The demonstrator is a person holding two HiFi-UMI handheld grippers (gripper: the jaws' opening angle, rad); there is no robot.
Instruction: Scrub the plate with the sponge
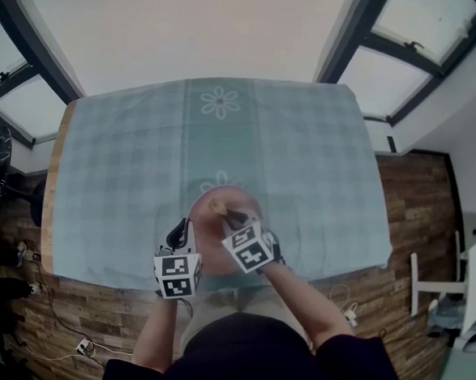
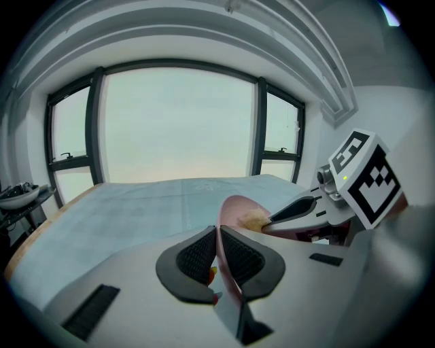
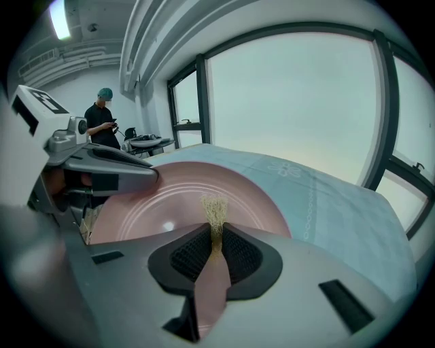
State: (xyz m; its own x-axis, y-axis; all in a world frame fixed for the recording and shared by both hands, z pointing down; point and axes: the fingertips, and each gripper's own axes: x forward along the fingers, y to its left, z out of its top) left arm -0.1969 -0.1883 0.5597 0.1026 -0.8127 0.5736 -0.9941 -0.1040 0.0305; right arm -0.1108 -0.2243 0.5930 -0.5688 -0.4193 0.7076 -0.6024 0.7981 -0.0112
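My left claw (image 2: 217, 251) is pinched nearly shut on the rim of the pink plate (image 2: 234, 207), which runs thin between my two black pads (image 2: 197, 258). My right claw (image 3: 216, 248) is squeezed tight on a tan sponge (image 3: 215, 209), whose frayed tip sticks out in front and meets the plate's face near its middle. The plate sits on the green checked cloth (image 1: 143, 154) toward the near edge of the table (image 1: 53, 188), just in front of me, with both claws close together over it.
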